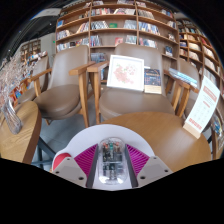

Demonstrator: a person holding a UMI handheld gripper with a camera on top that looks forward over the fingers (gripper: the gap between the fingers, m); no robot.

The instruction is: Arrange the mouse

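Note:
A see-through mouse [111,160] with its circuit board showing sits between my two fingers, its nose pointing away from me. Both magenta pads [86,159] press against its sides, so my gripper [111,163] is shut on it. I hold the mouse above a round wooden table [160,135], over a white mat [100,132] that lies on the table just ahead of the fingers. The mouse's rear end is hidden by the gripper body.
Two wooden chairs [65,85] stand beyond the table; the right one [135,90] holds a propped picture book [126,71]. A white card stand [203,105] is on the table's right. A second table [15,135] with glassware is on the left. Bookshelves [115,25] fill the back.

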